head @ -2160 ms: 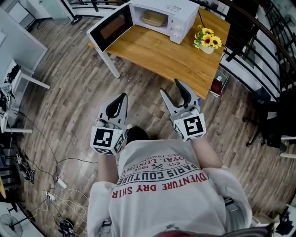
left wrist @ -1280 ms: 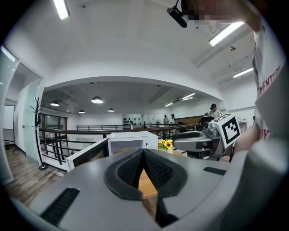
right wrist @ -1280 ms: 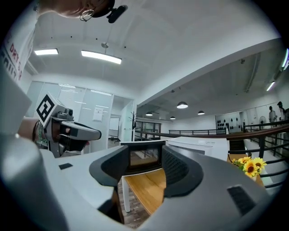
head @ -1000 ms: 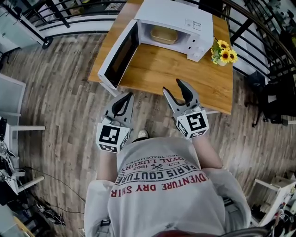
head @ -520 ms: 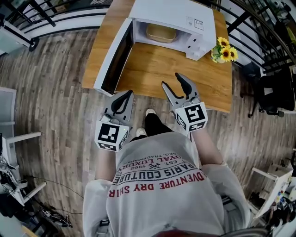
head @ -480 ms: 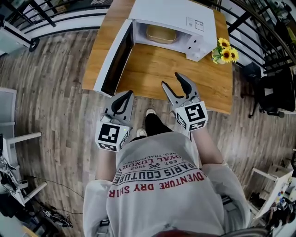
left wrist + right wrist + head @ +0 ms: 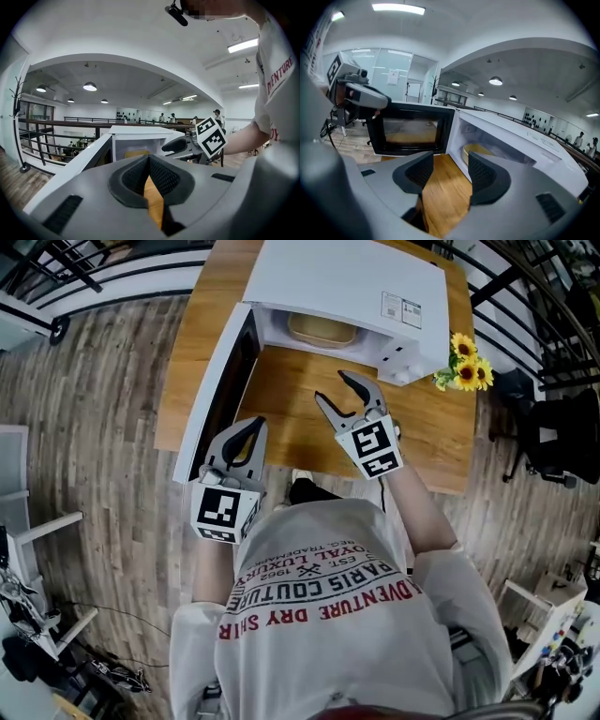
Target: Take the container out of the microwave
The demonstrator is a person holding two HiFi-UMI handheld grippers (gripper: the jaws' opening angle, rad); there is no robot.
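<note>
A white microwave (image 7: 337,287) stands on the wooden table (image 7: 427,432), its door (image 7: 220,381) swung open to the left. Inside sits a tan container (image 7: 322,330), which also shows in the right gripper view (image 7: 476,152) and the left gripper view (image 7: 137,153). My right gripper (image 7: 342,395) hangs open over the table just in front of the cavity, nothing between its jaws (image 7: 451,171). My left gripper (image 7: 247,427) is shut and empty, beside the door's outer edge; its pads meet (image 7: 149,159).
A small pot of sunflowers (image 7: 464,371) stands at the microwave's right front corner. A black railing (image 7: 525,296) runs behind the table and a dark chair (image 7: 562,437) stands to the right. Wood-plank floor (image 7: 103,427) lies left of the table.
The person has walked up to the table. The right gripper has reached forward over the tabletop toward the cavity, still open. The left gripper now sits by the door, still shut.
</note>
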